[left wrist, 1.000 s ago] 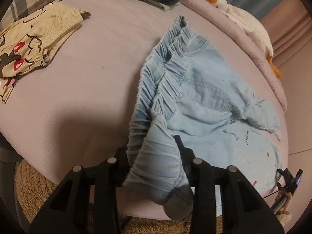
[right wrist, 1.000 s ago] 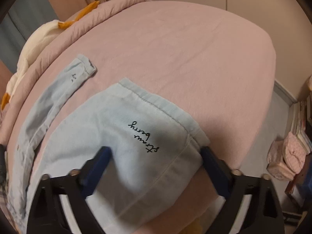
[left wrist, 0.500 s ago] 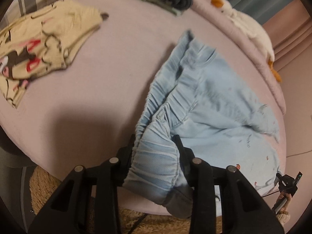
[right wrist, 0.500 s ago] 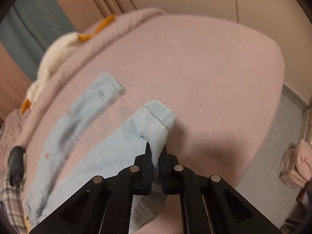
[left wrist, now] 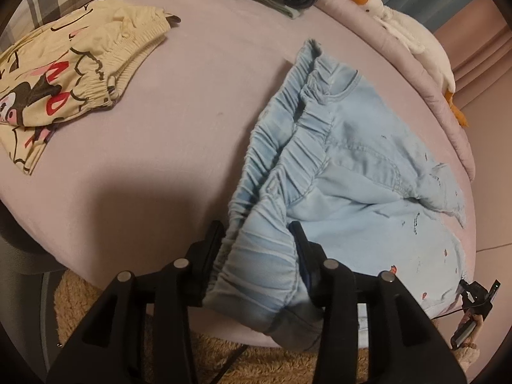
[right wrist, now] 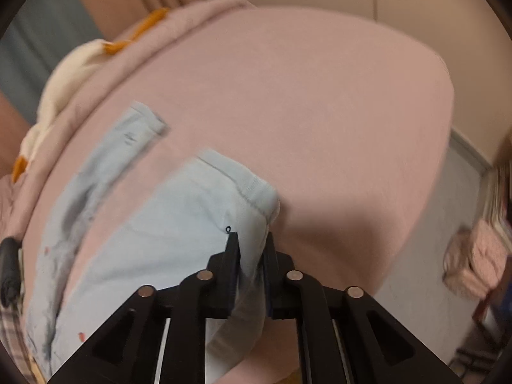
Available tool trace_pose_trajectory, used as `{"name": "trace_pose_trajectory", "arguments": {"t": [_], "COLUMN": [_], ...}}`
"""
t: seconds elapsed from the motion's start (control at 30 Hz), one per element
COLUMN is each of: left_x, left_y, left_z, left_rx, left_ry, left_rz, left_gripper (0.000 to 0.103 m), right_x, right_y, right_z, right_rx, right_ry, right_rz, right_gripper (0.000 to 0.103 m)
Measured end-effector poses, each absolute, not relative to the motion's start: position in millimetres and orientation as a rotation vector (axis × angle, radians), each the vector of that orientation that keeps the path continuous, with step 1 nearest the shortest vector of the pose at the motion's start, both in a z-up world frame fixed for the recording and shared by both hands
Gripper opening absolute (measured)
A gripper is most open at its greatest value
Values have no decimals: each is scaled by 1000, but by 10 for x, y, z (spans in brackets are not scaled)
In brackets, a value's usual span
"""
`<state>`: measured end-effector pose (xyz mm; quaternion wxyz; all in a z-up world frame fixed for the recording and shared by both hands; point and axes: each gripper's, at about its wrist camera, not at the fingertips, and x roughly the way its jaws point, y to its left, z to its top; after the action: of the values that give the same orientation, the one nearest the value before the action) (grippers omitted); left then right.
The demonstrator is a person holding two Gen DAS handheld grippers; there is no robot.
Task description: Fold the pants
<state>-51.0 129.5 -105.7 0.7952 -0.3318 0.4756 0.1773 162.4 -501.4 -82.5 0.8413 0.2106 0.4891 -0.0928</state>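
- The left gripper (left wrist: 257, 233) is grasping the pants' (left wrist: 352, 166) waistband at the bed's (left wrist: 160, 160) near edge, jaws just widening.
- The right gripper (right wrist: 250, 240) is clenching a leg hem (right wrist: 243, 188).

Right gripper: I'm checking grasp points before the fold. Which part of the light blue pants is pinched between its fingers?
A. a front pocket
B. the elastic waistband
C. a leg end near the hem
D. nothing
C: the right gripper is shut on the hemmed leg end of the light blue pants.
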Motion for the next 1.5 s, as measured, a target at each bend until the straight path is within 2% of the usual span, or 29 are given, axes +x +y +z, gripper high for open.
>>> {"name": "trace_pose_trajectory", "arguments": {"t": [0.1,0.13,0.17,0.4,0.6,0.63,0.7,0.73,0.97,1.13,1.23,1.3,1.33,1.37,1.5], "left_x": [-558,-575,-589,-601,-585,-584,-588,-591,-564,-558,-547,-539,-539,-540,-547], "left_y": [1307,1307,1304,1264,1266,1265,1263,1261,1228,1242,1219,1222,1221,1221,1220], "left_z": [-1052,-1054,-1054,-1053,-1062,-1059,-1057,-1059,-1070,-1078,-1076,-1077,-1077,-1077,-1073], "left_rx": [-730,-733,-738,-734,-738,-737,-737,-738,-705,-710,-697,-698,-699,-699,-703], "left_ry": [1026,1028,1025,1028,1033,1034,1031,1029,1038,1042,1044,1044,1044,1043,1039], "left_rz": [379,381,382,397,409,411,410,409,417,415,419,421,421,421,420], "left_gripper": [44,44,44,44,44,44,44,44,44,45,44,44,44,44,44], "right_x": [1478,1441,1427,1251,1289,1328,1396,1438,1471,1394,1333,1340,1327,1302,1232], "right_y": [-5109,-5133,-5142,-5383,-5293,-5252,-5152,-5100,-4984,-5045,-5168,-5243,-5273,-5299,-5352], "right_z": [-766,-726,-704,-431,-749,-812,-826,-788,-297,-169,-176,-277,-339,-400,-647], "right_rx": [447,417,403,450,590,597,570,558,496,436,394,447,479,511,588], "right_ry": [990,983,976,877,980,1004,1008,1002,895,823,820,865,884,893,931], "right_rz": [-204,-234,-252,-313,-155,-135,-124,-119,-216,-363,-479,-422,-391,-362,-319], "right_gripper": [24,33,37,38,38,37,12,7,8,8,15,32,50,60,60]}}
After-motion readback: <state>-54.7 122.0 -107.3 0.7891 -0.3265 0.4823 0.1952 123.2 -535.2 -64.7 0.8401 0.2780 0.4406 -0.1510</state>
